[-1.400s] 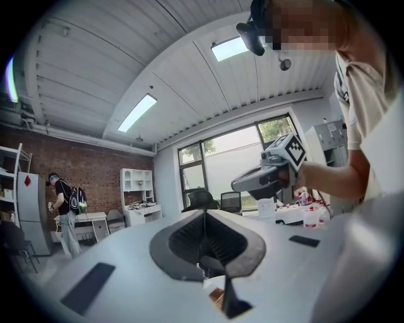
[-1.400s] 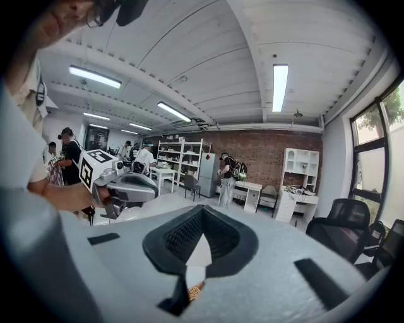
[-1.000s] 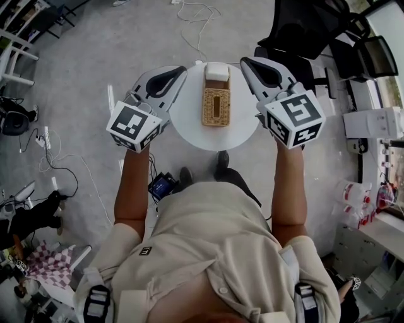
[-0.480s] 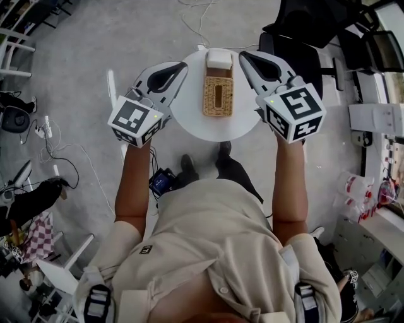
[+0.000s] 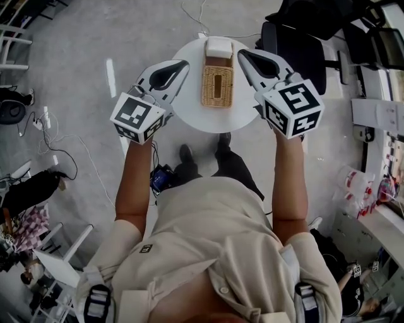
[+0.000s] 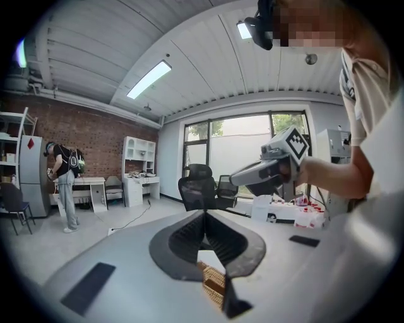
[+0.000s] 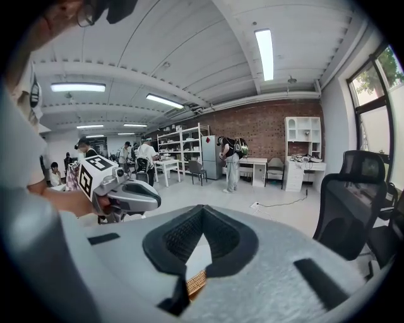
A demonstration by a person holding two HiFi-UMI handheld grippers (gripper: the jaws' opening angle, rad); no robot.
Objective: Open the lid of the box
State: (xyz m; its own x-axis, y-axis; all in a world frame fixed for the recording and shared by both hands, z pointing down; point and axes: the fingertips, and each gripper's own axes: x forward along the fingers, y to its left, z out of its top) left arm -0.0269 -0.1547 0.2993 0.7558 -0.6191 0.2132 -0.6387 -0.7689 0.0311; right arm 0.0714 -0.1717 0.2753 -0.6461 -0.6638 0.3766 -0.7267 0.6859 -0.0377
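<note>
The approach is in hand, and nothing is gripped yet. Left of centre, the left tool (image 5: 182,64) hangs clenched and empty over the edge of the round desk (image 5: 189,107). Between the 2 tools, at upper centre, the woven box (image 5: 217,104) lies on the desk with its slotted lid (image 5: 209,82) apparently down. A white block (image 5: 219,46) sits at its far end; I cannot tell what it is. The right tool (image 5: 241,54), just right of the box, is likewise clenched on nothing. Next, 1 tool probably must spread and catch the lid's edge while the other steadies the base. A black chair (image 5: 312,57) stands close at upper right, and cables (image 5: 196,19) lie on the floor beyond. Nothing blocks the box.
</note>
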